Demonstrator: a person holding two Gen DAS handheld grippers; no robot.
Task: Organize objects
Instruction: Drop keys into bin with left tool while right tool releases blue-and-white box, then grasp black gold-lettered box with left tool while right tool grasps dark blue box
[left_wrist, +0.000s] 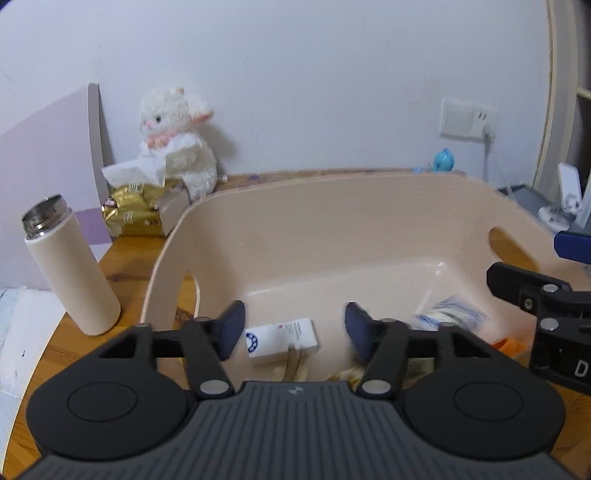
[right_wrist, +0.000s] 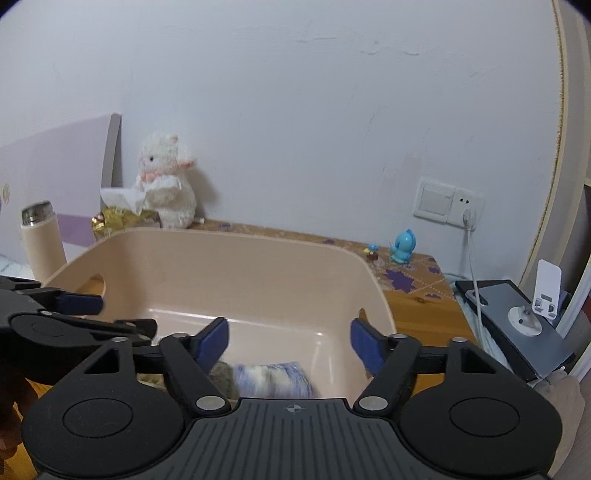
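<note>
While our left gripper (left_wrist: 293, 326) and right gripper (right_wrist: 290, 345) hang spread and empty over the basket (left_wrist: 332, 206), whose white box (left_wrist: 282, 338) lies below the left, we risk them colliding.

Black left gripper (left_wrist: 295, 328) — blue pads, silver pivot screws, ribbed grey housing.

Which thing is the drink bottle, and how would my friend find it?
Start at the big beige basket on the wooden table. Just outside its left wall stands the bottle, upright and alone. It is a tall cream cylinder with an open shiny metal mouth, unlike the fluffy white bunny and gold packet behind it.
</note>
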